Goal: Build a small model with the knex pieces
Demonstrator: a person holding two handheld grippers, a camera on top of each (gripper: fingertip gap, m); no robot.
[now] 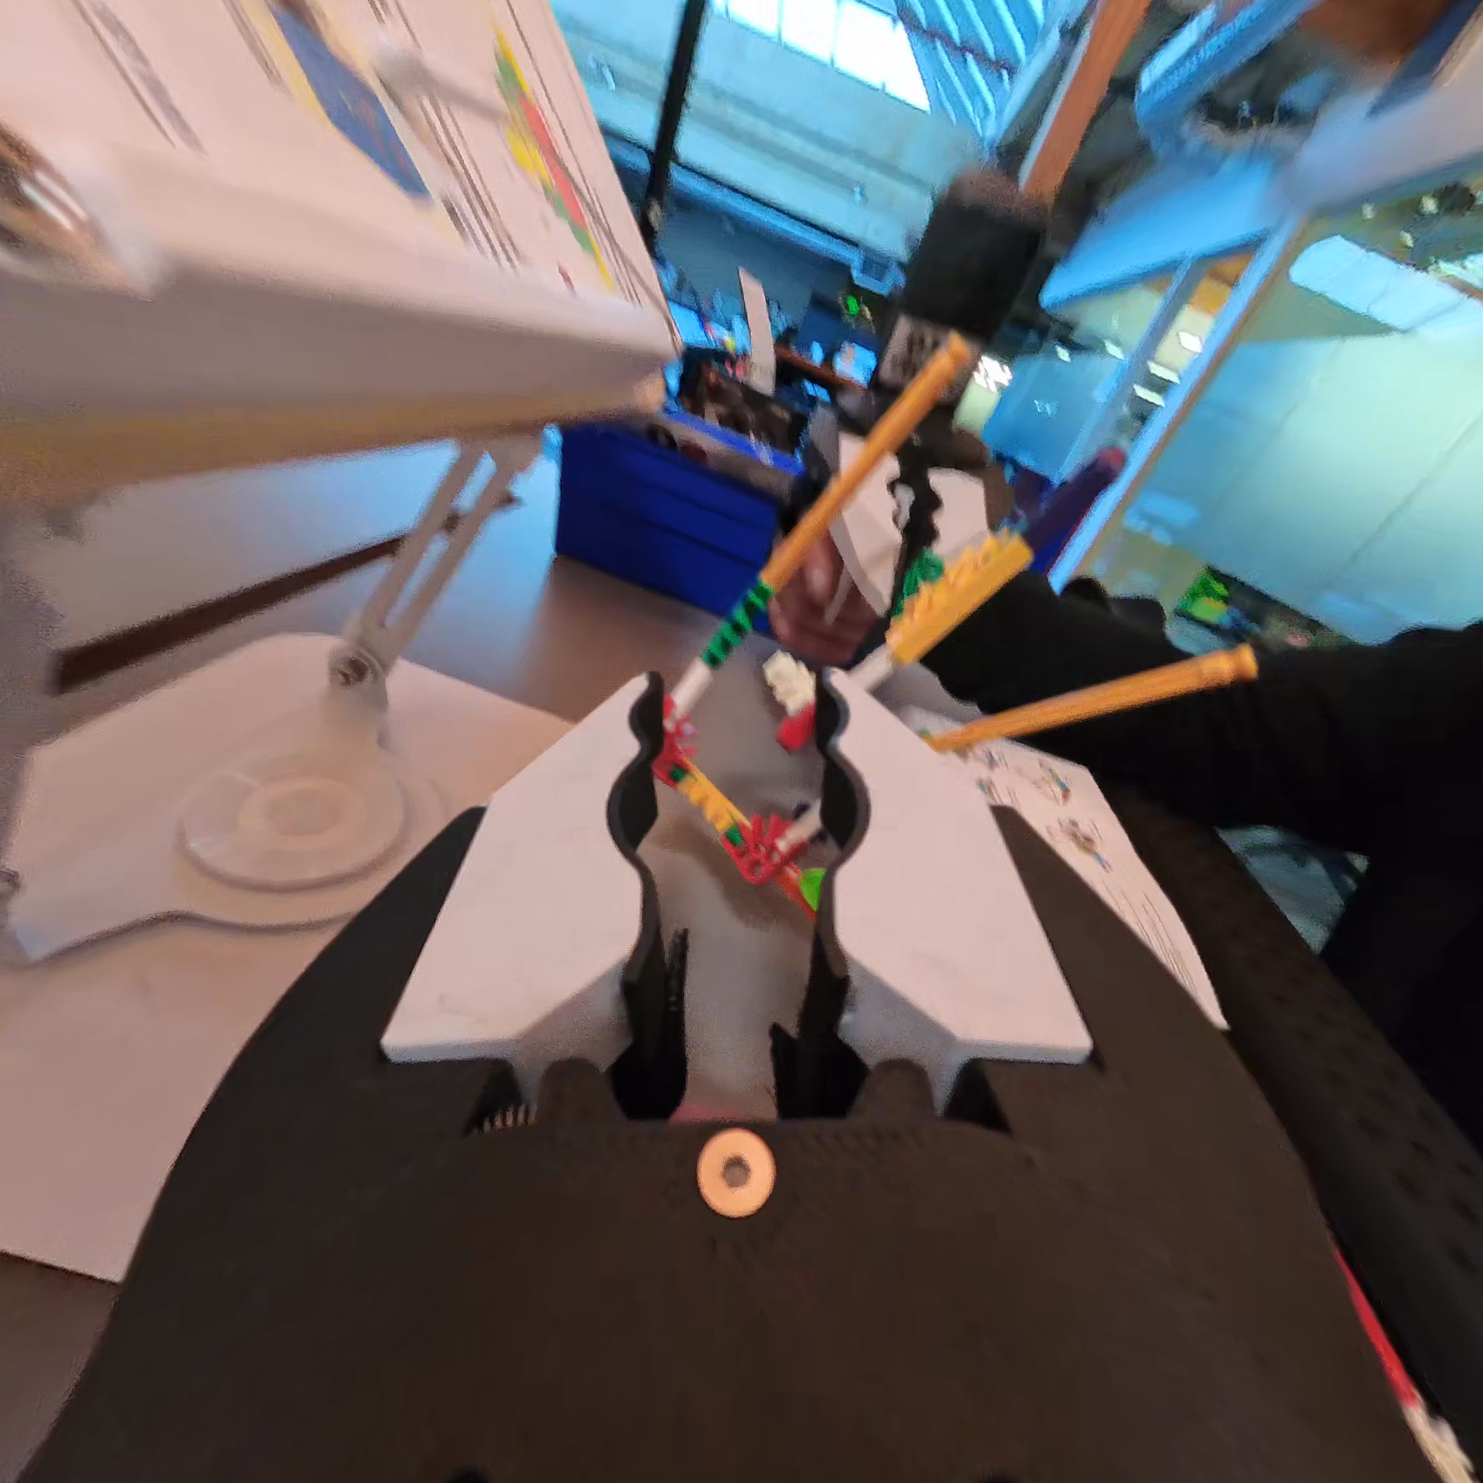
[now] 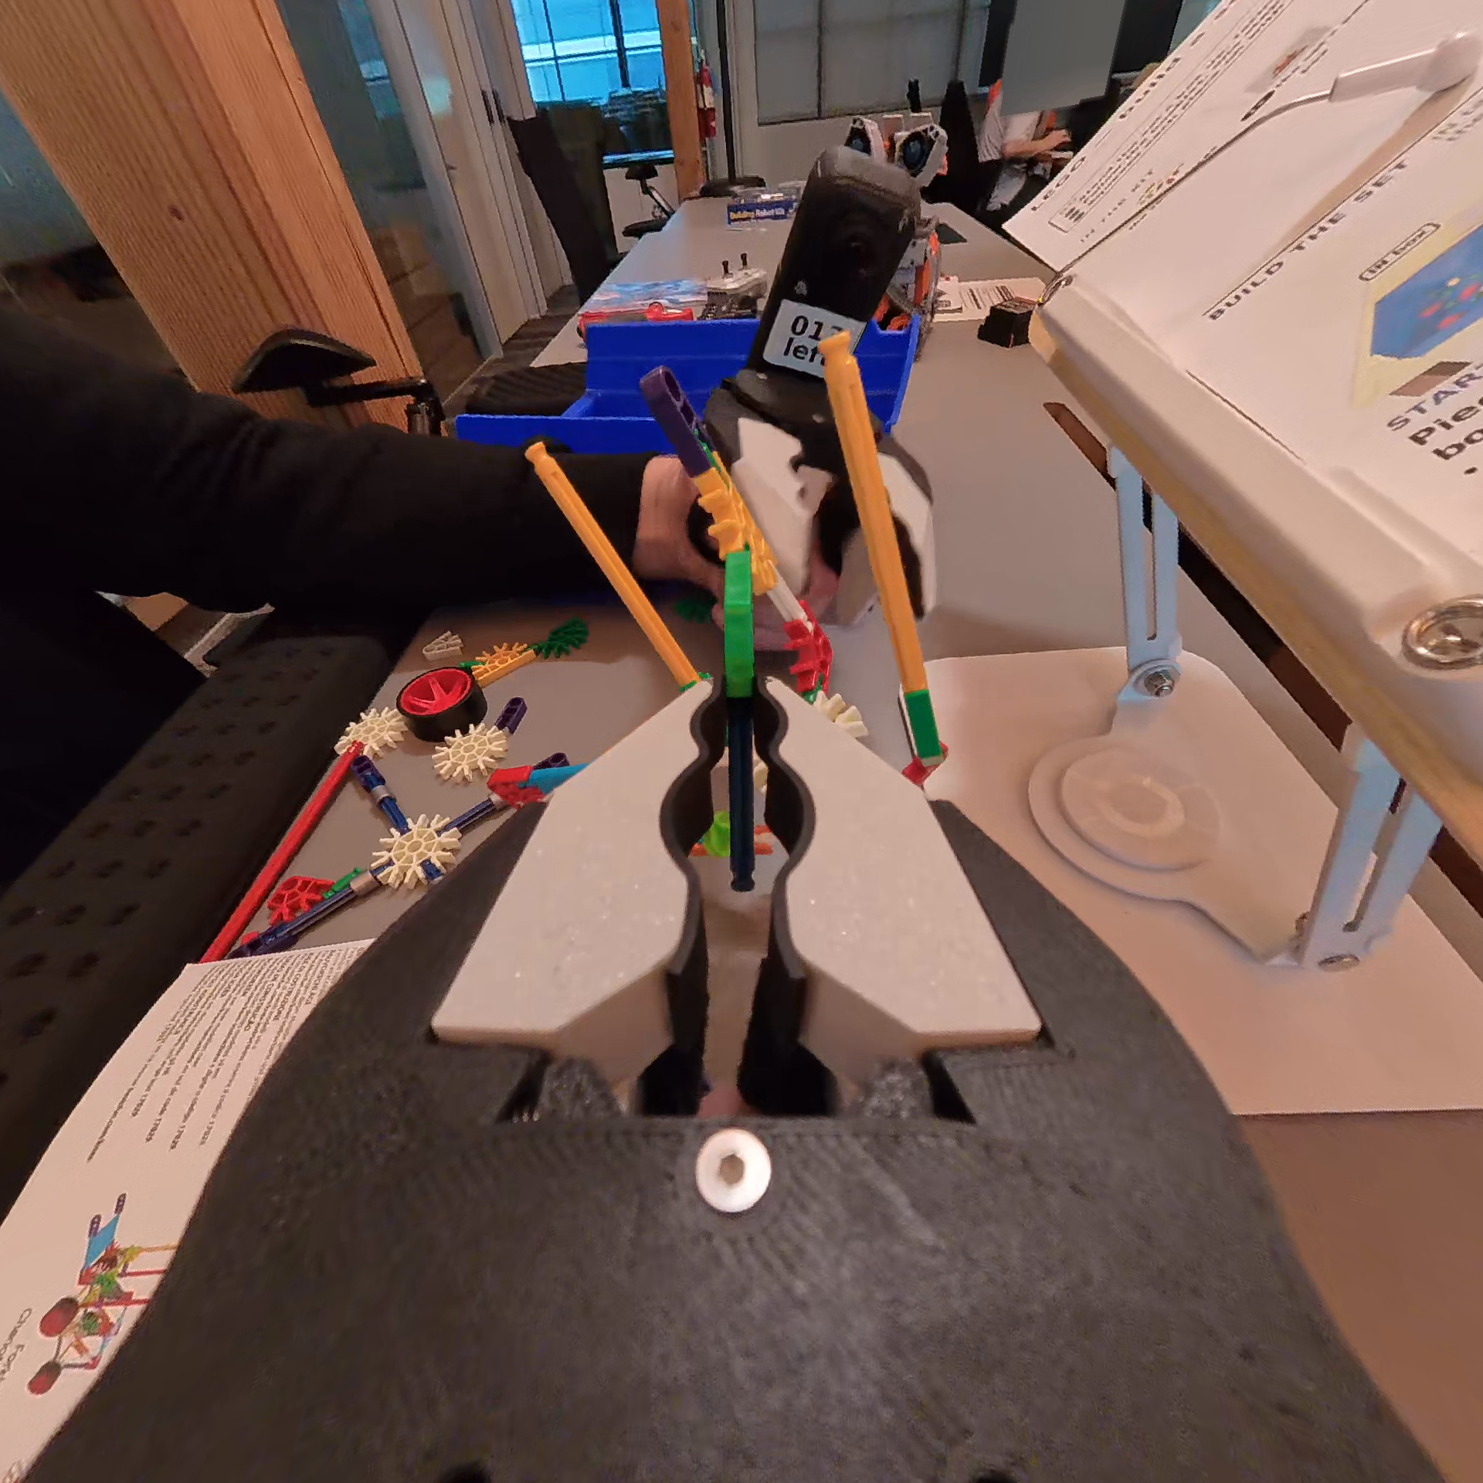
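Here a rod-and-connector toy model [image 2: 742,618] hangs in the air above the table [image 2: 1003,513], held between both grippers. The right gripper [image 2: 740,698] has its jaws nearly together, pinched on a dark blue rod [image 2: 740,802] below the model's green piece [image 2: 738,634]. The left gripper [image 1: 738,706] stands part open around the model's red connectors [image 1: 758,851]; whether its pads actually press on them I cannot tell. Long yellow rods [image 2: 875,522] stick out from the model. Loose parts lie toward the table's left edge: a red wheel with a black tyre [image 2: 441,702], white snowflake connectors [image 2: 417,851] and a red rod [image 2: 281,859]. A blue bin [image 2: 642,377] sits farther back. A white stand [image 2: 1139,754] holding an instruction board [image 2: 1284,321] rises on the right side.
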